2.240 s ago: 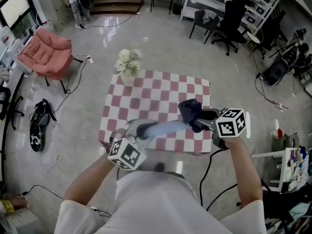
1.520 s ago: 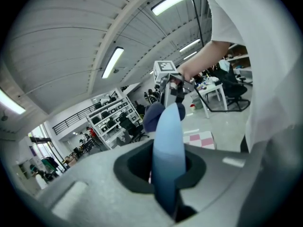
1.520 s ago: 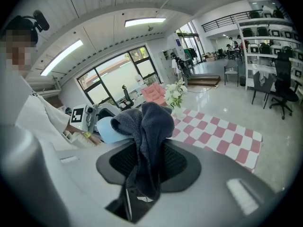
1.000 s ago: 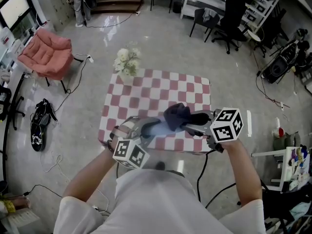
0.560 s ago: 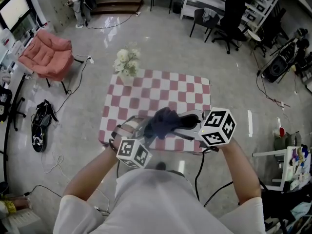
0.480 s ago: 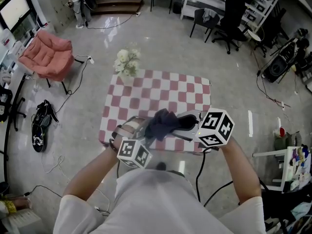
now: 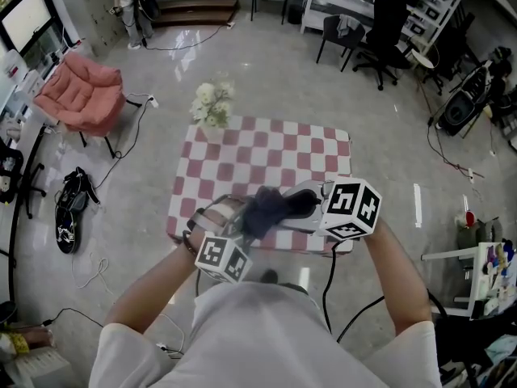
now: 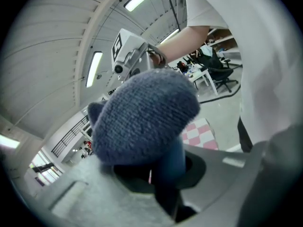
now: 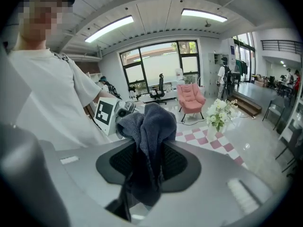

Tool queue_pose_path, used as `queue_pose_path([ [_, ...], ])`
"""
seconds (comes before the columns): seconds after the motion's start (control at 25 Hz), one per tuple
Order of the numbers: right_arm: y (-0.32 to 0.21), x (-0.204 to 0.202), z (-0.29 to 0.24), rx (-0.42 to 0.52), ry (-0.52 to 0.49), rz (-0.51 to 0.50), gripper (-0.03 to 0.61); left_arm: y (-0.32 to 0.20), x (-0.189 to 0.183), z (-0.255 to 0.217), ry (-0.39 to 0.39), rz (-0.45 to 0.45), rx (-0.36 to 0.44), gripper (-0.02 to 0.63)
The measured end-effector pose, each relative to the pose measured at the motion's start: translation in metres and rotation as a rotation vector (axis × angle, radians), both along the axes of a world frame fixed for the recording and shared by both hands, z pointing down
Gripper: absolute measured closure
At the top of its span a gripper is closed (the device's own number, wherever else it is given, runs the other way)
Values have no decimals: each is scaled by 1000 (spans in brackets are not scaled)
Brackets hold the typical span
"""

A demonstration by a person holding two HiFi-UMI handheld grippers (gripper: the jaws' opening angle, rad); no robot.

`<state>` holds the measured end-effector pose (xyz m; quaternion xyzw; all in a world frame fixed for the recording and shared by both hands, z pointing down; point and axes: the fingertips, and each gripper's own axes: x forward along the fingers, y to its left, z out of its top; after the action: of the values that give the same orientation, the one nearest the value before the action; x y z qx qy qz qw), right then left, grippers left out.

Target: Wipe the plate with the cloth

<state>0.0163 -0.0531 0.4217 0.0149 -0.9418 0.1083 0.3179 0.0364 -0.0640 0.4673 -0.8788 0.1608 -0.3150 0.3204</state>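
Note:
Above the near edge of the checkered table (image 7: 266,148), my left gripper (image 7: 229,217) is shut on the rim of a blue plate (image 8: 171,167), which the left gripper view shows edge-on between the jaws. My right gripper (image 7: 289,204) is shut on a dark blue knitted cloth (image 7: 268,204). In the left gripper view the cloth (image 8: 144,115) bulges right over the plate, pressed against it. From the right gripper (image 9: 144,174) the cloth (image 9: 147,141) hangs out between its jaws. In the head view the cloth hides most of the plate.
A vase of white flowers (image 7: 212,103) stands at the table's far left corner. A pink armchair (image 7: 81,95) is on the floor to the left, black office chairs (image 7: 367,35) at the back right. Cables lie on the floor.
My right gripper has carried the cloth leftward along the plate, from its right end to close beside the left gripper. The left gripper has stayed almost in place.

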Motion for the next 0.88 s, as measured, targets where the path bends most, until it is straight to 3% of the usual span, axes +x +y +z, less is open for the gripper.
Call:
queue_pose_path([
  [0.56, -11, 31, 32, -145, 3, 50, 445, 14, -5, 0, -34, 81, 113, 572],
  [0.88, -29, 64, 48, -249, -48, 155, 445, 12, -7, -10, -14, 86, 182, 572],
])
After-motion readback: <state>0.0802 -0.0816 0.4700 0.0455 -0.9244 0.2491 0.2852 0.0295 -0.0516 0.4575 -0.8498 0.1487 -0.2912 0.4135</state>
